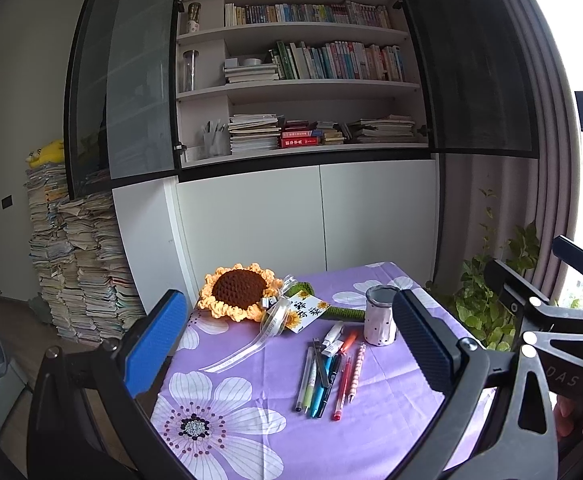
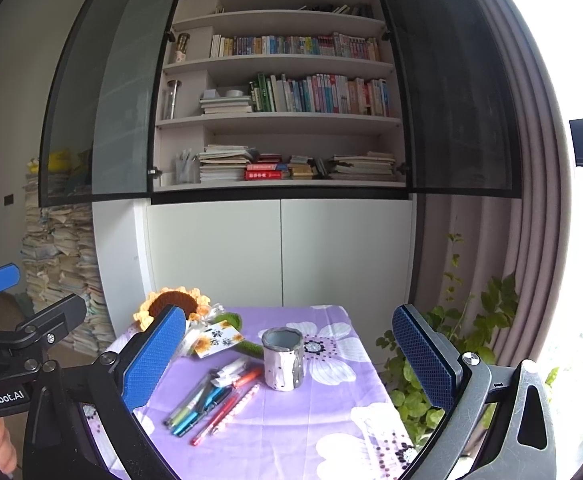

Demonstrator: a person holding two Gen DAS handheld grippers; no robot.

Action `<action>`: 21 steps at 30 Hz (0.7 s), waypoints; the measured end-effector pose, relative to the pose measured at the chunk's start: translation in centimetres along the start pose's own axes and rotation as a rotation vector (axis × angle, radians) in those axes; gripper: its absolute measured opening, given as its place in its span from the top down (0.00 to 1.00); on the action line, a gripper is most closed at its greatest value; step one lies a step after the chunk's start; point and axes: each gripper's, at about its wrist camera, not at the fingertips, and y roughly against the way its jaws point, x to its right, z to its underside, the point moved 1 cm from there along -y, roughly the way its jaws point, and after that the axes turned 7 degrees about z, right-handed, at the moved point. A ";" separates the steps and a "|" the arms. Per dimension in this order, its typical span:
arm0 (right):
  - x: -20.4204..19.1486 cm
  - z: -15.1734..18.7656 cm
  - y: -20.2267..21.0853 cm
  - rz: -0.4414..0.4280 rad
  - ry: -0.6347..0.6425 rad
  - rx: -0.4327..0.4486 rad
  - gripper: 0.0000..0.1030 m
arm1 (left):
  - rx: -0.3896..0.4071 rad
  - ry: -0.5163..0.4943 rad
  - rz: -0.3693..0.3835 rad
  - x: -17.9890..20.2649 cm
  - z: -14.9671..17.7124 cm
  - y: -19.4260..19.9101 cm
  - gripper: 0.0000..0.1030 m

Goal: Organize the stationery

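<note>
A loose bunch of pens [image 1: 329,372] [image 2: 211,398] lies on the purple flowered tablecloth [image 1: 259,436] [image 2: 311,428]: green, blue, black, red and a pink dotted one. Just beyond them stands a white dotted pen cup [image 1: 380,314] [image 2: 282,358], upright and empty as far as I see. My left gripper [image 1: 291,350] hovers open above the table's near side, nothing between its fingers. My right gripper [image 2: 287,356] is open too, held above and short of the cup. The left gripper's body [image 2: 19,336] shows at the left edge of the right wrist view.
A crocheted sunflower [image 1: 241,292] [image 2: 171,304] with a ribbon and a paper tag [image 1: 305,312] lies at the table's far left. Behind stand a white cabinet [image 1: 291,216], bookshelves, tall stacks of books [image 1: 79,264] on the left, and a leafy plant [image 1: 491,304] by the curtain.
</note>
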 end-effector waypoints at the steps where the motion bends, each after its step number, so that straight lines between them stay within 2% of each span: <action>1: 0.0 0.0 0.0 0.000 0.000 -0.001 0.00 | -0.001 0.000 -0.001 0.0 0.0 0.0 0.01; 21: -0.4 0.6 -0.8 -0.002 0.003 -0.037 0.00 | -0.019 0.011 0.000 -0.2 0.9 -1.2 0.01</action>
